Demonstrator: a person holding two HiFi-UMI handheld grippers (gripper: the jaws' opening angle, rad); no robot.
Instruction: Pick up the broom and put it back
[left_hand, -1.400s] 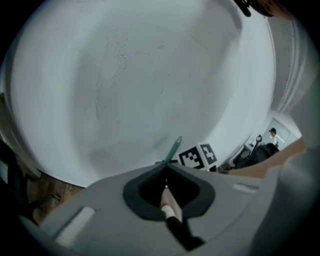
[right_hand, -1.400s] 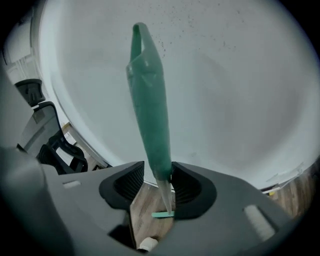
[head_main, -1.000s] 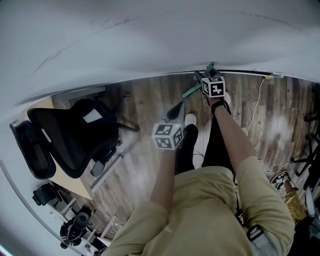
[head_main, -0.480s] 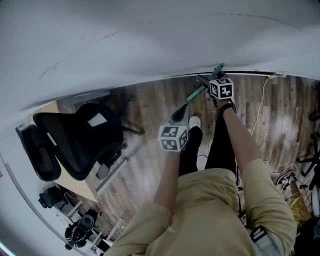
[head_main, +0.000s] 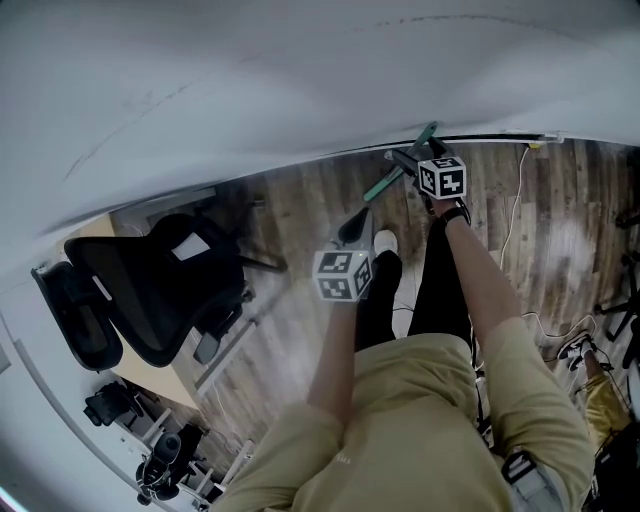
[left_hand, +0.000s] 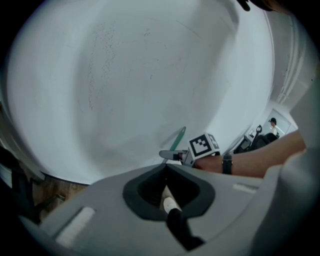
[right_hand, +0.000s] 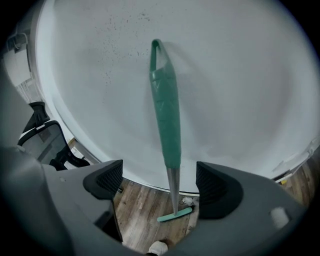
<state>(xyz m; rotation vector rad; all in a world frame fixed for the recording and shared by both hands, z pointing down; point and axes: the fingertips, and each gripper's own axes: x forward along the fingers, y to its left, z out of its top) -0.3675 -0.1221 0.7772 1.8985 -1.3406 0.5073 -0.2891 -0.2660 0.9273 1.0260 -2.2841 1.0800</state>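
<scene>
Teal broom (right_hand: 165, 110) against smooth white wall (right_hand: 240, 75)
Tapered grip, thin metal shaft, free between the just-spread pads (right_hand: 106, 181) of the right hand-held gripper (right_hand: 161, 184); left hand-held gripper (left_hand: 165, 167) pressed together.

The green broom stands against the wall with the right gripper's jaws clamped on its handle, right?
Not clamped. In the right gripper view the jaws of the right gripper have just been opening and stand apart, the green broom untouched between them. It stands against the wall.
</scene>
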